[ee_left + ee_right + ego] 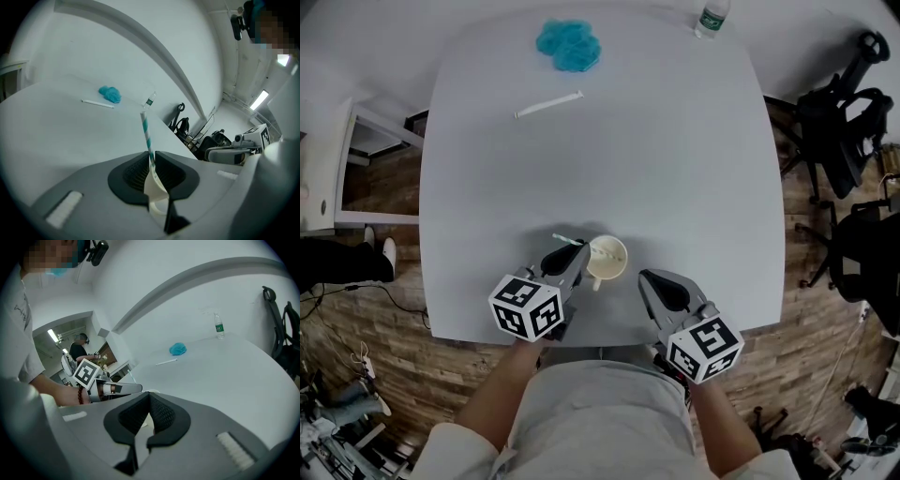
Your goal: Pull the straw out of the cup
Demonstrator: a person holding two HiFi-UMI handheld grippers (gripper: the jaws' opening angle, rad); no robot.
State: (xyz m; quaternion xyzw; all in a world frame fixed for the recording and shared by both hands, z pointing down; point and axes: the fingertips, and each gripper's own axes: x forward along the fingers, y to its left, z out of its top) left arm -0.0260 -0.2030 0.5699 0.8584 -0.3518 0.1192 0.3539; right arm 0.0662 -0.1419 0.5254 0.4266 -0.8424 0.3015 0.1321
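Observation:
A cream cup [609,255] with a handle stands near the front edge of the white table [675,159]. A teal-striped straw [566,240] sticks out of it and leans left. My left gripper [581,255] is at the cup's left side. In the left gripper view its jaws [151,157] are closed on the cup's wall [157,187], and the straw [146,129] rises from between the jaw tips. My right gripper [645,277] sits just right of the cup, apart from it. Its jaws [149,397] meet at the tips with nothing between them.
A white wrapped straw [548,104] and a blue crumpled cloth [569,44] lie at the table's far side. A water bottle [711,19] stands at the far edge. Black office chairs [844,122] stand to the right of the table.

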